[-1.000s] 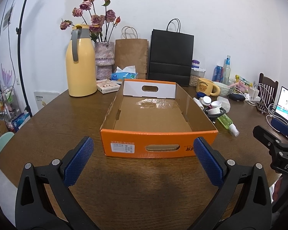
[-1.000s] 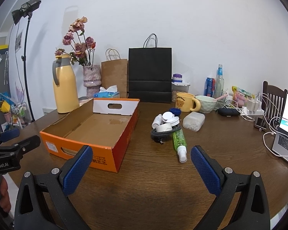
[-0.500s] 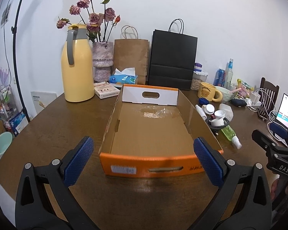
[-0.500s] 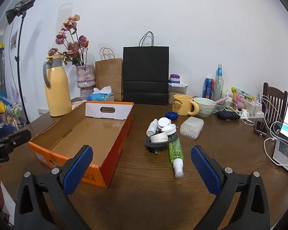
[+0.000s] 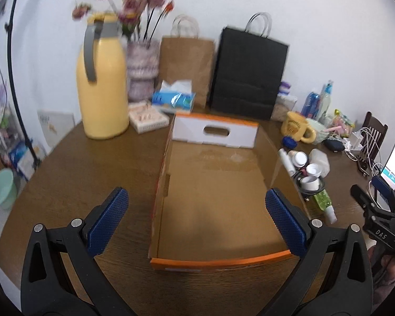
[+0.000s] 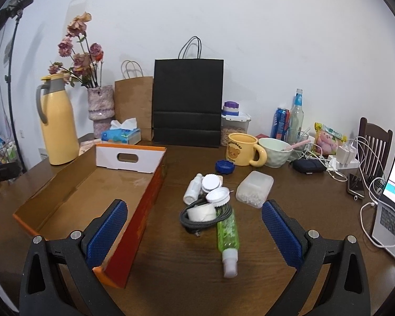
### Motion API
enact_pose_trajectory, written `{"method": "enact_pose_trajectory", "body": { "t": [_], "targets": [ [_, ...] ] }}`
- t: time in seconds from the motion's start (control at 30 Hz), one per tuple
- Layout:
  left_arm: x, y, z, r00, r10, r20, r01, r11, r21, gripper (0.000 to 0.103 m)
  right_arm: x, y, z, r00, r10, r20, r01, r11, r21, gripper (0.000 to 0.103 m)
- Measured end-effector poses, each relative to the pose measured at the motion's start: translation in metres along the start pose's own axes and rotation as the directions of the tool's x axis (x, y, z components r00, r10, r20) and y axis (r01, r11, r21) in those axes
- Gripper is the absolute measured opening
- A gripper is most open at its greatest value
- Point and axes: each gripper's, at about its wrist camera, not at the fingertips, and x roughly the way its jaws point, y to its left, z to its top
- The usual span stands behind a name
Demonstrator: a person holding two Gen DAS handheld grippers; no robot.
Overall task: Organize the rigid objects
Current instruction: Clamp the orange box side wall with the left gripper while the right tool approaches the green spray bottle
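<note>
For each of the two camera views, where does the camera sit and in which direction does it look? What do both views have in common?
Left wrist: sits on the left gripper, looks down into the orange cardboard box; its open blue pads show, and the right gripper at the right edge.
Right wrist: sits on the right gripper, looks forward over the green spray bottle and coiled cable; its open blue pads show.
Shared: the box, the bottle pile, the yellow thermos and the black paper bag.
</note>
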Motion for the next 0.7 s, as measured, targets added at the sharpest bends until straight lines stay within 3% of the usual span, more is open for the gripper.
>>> {"method": "enact_pose_trajectory", "body": {
  "t": [0.17,0.5,0.7],
  "targets": [
    [0.021,0.023,0.008,0.992,0.051,-0.118,-0.057,0.997,-0.049,0.103,0.020,-0.006,0.009,1.000,-0.008,-0.029,0.008,1.000,-0.005,0.103],
    [0.031,0.025,0.042,0.982,0.113,-0.152,-0.114,0.993,-0.003,0.103,0.051,-0.008,0.021,0.998,-0.008,-0.067,0.006,0.999,-0.041,0.103],
    [0.063,0.020,0.062,0.962,0.136,-0.236,-0.133,0.991,0.032,0.103,0.076,-0.020,0.019,0.993,-0.025,-0.116,0.023,1.000,-0.020,0.103]
  ]
}}
